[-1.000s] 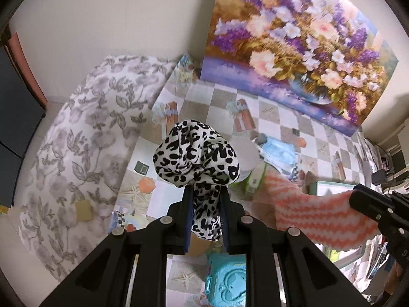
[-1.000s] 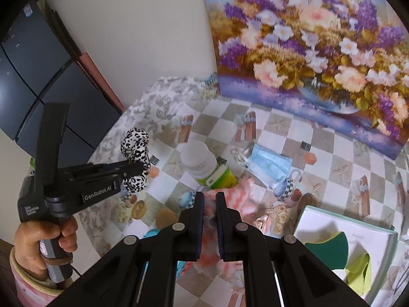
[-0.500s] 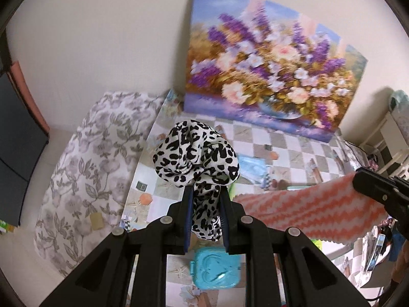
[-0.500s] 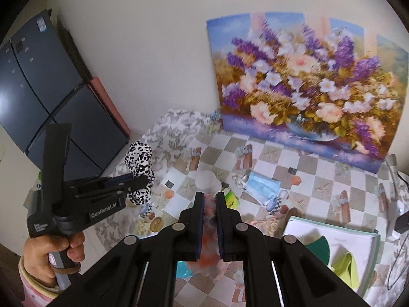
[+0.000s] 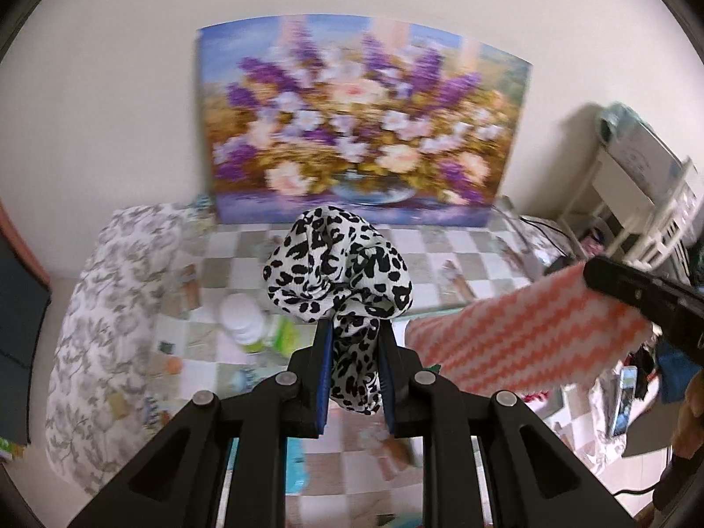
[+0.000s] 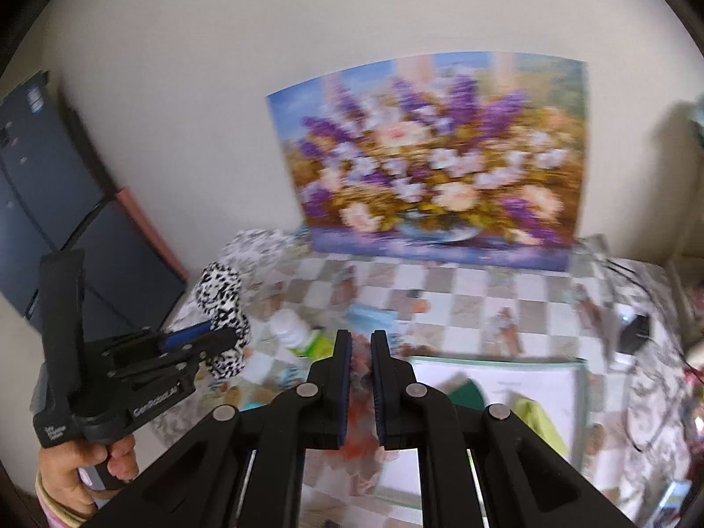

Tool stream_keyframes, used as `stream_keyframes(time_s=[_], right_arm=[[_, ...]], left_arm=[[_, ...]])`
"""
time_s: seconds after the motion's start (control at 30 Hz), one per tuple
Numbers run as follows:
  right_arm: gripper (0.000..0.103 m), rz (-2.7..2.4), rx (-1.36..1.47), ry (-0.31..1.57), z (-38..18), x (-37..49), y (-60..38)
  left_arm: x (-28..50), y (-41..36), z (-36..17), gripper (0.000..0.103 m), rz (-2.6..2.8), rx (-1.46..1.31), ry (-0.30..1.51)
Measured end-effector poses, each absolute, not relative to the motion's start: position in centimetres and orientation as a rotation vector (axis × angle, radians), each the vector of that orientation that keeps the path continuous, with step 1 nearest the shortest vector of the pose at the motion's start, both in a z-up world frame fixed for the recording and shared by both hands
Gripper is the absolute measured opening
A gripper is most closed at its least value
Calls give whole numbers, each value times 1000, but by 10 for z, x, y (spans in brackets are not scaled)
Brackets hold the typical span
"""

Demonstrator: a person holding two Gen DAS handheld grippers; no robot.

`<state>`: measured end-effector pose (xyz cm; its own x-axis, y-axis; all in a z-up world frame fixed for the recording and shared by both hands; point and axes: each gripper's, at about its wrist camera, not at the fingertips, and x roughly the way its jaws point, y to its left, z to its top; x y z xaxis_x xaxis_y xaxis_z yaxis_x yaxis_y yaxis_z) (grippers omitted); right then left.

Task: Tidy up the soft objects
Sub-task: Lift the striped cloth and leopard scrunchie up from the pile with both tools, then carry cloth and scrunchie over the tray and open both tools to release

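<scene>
Now that both loads have risen well clear of the counter (image 5: 444, 246), the left tongs (image 5: 354, 339) pinch the spotted scarf (image 5: 339, 264) and the right tongs (image 6: 361, 347) pinch the striped cloth (image 5: 523, 334), so carrying to the tray (image 6: 519, 363) likely follows.

A floral painting (image 5: 361, 119) leans against the wall at upper centre. Below it, on the checkered surface (image 5: 444, 242), lies what looks like a white-lidded jar (image 5: 240, 317), blurred.
</scene>
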<state>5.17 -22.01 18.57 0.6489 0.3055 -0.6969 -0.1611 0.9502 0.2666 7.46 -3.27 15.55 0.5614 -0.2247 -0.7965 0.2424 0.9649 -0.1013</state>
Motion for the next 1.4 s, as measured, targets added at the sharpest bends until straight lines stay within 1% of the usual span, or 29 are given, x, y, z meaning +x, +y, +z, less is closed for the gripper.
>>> stream_keyframes(time_s=[0.23,0.5,0.77,0.87,1.1,1.2,1.4], right_arm=[[10,128,258,793,191,33,-299],[10,-9,332,829,163,29,-373],[10,-82,404,922,97,47,-410],[10,-69,438,966,64,58,-412],[10,-45,473,1073,-6,80,-404],[10,-50,475,1113,-30,87,-399],[10,-65,476,1178,-69,93,-386]], left_arm=[[74,-100,131,20,-355,66,975],[78,-167,88,20,-425,106,1040],[83,-206,29,20,-473,85,1130],[89,-216,0,20,-483,61,1182],[95,-227,-48,20,-498,82,1253],[100,-226,-58,20,-477,90,1272],[103,-226,-61,21,-471,114,1269]])
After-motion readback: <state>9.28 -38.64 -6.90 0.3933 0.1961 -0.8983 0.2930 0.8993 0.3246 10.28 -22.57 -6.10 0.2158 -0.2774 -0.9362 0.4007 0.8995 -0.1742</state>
